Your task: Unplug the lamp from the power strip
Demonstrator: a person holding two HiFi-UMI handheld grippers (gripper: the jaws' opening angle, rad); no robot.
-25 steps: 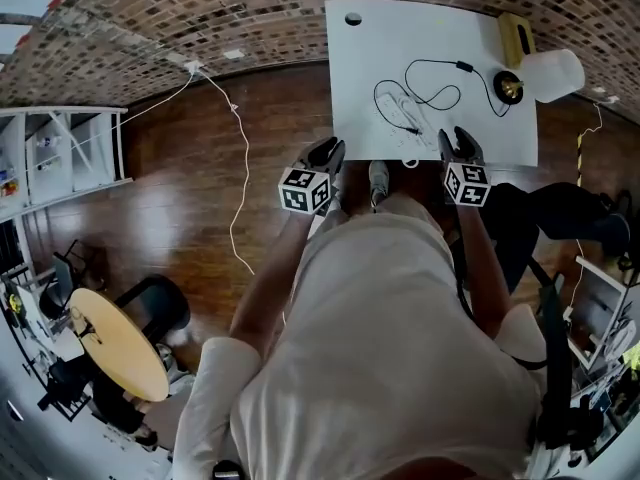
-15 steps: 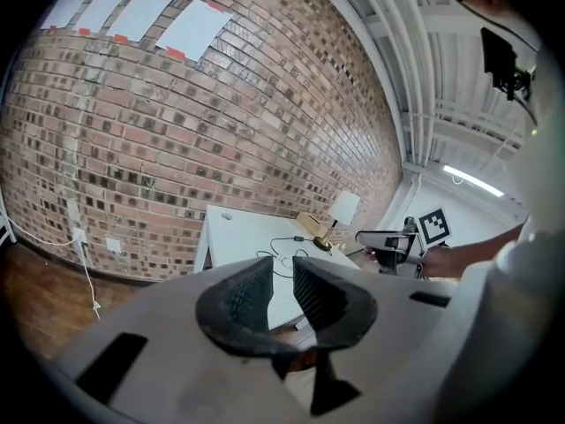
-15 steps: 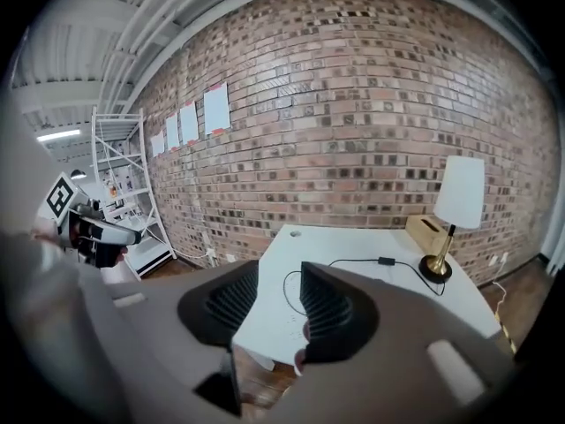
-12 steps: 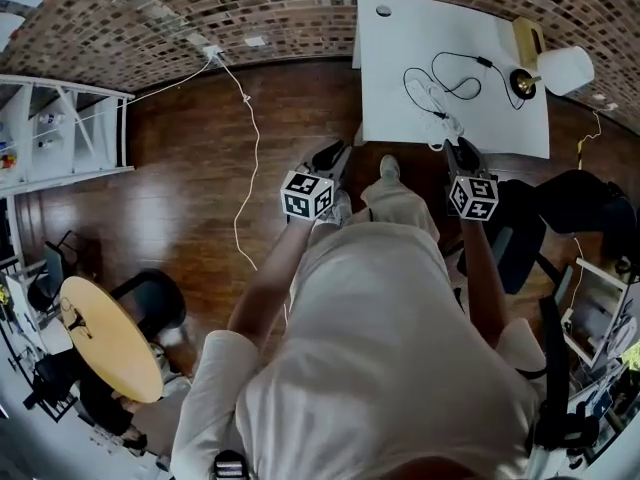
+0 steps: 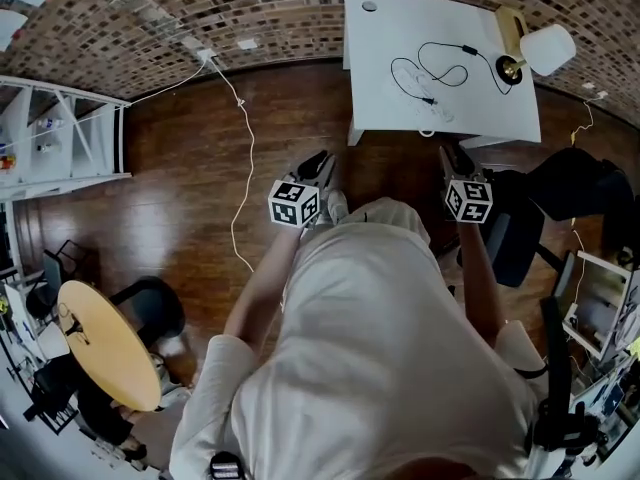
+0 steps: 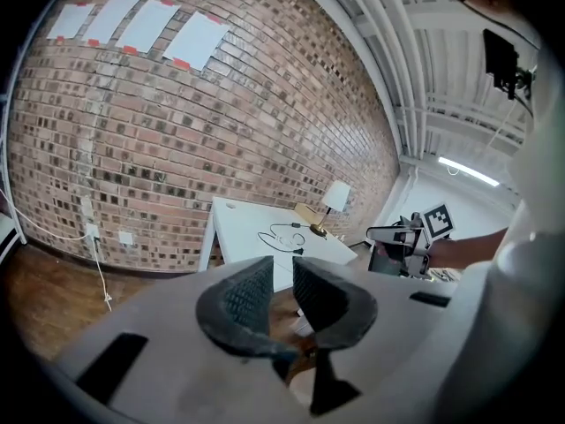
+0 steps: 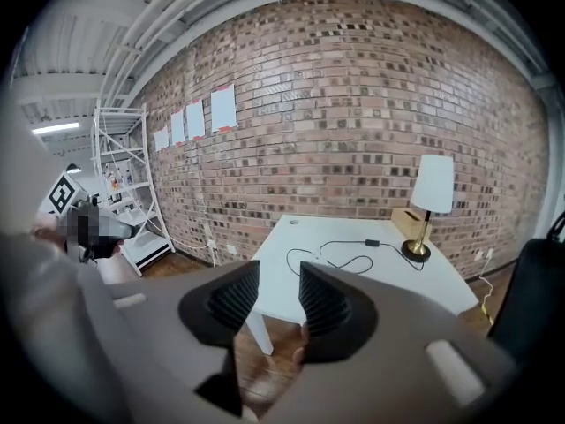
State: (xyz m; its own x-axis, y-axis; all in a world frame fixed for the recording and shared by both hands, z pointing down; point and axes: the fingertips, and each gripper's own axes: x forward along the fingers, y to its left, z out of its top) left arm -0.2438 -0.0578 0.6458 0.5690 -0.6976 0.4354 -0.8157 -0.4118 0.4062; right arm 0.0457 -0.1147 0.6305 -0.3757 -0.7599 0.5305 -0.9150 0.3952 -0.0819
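Observation:
A white table [image 5: 470,108] stands against the brick wall at the upper right of the head view. On it are a white-shaded brass lamp [image 5: 545,50] and its black cord [image 5: 445,63], looped toward a faint white power strip [image 5: 408,76]. Both grippers hang over the wooden floor, short of the table. My left gripper [image 5: 318,163] is open and empty. My right gripper [image 5: 452,155] is open too, with nothing between its jaws. In the left gripper view, the left gripper [image 6: 282,276] points at the table [image 6: 238,237] and lamp [image 6: 335,197]. The right gripper [image 7: 280,290] faces the lamp [image 7: 433,188] and cord [image 7: 344,254].
A white shelf unit [image 5: 60,143] stands at the left, and a white cable [image 5: 245,148] trails from a wall outlet across the floor. A round wooden table [image 5: 105,343] sits low left. A black chair [image 5: 560,193] is at the right. A wooden box [image 5: 510,23] sits behind the lamp.
The person has backed away from the table. Both grippers, which were at its front edge, are now over the floor a step short of it.

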